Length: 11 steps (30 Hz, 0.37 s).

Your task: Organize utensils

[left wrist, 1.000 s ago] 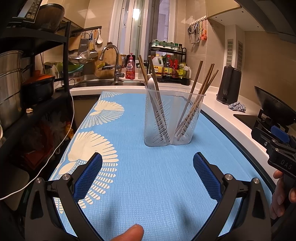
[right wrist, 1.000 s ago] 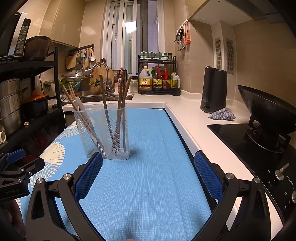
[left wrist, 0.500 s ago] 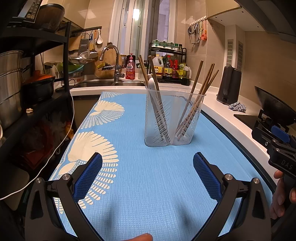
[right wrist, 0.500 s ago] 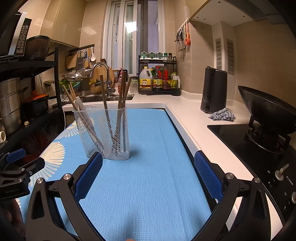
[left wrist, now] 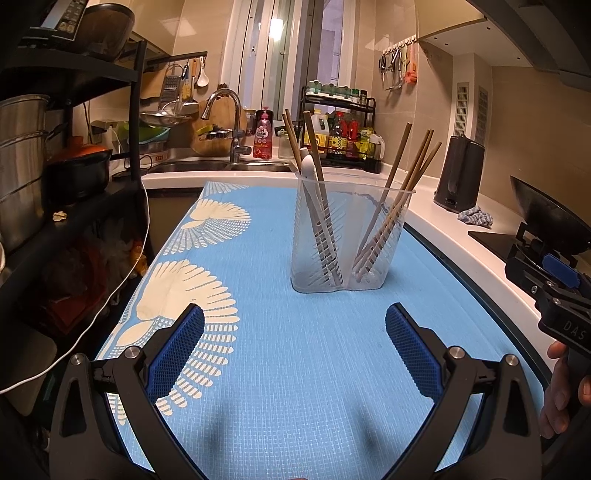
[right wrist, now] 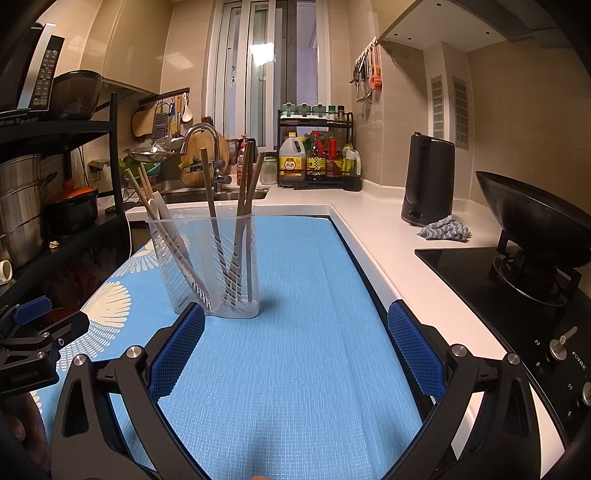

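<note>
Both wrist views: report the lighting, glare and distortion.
Left wrist view: warm, dim indoor light, a bright spot on the window, fisheye bending of the blue mat edges, soft shadows under the open left gripper. Right wrist view: similar glare on the window, curved counter, open right gripper, utensil holder sharp.

Both wrist views are aimed low along the blue mat (left wrist: 295,369) toward the sink end; the utensil holder (right wrist: 207,266) is shared, seen near.

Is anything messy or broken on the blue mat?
Nothing stands out. The clear holder stands upright on the blue mat, with the chopsticks and a white spoon leaning inside it. No spills or damage show.
</note>
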Tool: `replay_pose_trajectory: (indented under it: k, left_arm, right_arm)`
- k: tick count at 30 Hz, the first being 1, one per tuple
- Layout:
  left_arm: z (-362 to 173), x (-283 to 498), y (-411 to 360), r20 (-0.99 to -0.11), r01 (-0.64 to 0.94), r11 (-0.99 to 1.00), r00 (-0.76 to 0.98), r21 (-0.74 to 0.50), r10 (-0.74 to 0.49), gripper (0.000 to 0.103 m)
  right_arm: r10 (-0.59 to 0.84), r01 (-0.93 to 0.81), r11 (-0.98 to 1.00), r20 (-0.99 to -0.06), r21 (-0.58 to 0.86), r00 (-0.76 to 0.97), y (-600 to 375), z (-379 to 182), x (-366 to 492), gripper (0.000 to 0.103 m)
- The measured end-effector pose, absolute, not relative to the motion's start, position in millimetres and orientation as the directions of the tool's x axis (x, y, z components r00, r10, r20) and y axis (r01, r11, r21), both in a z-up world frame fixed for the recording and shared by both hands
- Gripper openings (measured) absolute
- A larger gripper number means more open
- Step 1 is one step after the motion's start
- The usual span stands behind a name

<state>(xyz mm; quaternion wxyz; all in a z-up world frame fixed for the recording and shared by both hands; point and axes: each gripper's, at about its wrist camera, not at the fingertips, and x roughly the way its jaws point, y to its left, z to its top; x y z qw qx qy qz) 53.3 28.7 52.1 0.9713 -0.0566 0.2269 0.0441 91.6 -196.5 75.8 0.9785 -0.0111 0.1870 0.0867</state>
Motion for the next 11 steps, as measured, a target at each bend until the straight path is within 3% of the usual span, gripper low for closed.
replay_pose_trajectory:
  k: [11]
  left_arm:
    - [50.0,56.2,28.3,-0.458,-0.123,0.988,0.886,-0.088,0.070,0.095]
  right_arm:
    - [0.165,-0.174,0.985,-0.367,0.010,0.915,-196.3,76.0,91.3,0.098]
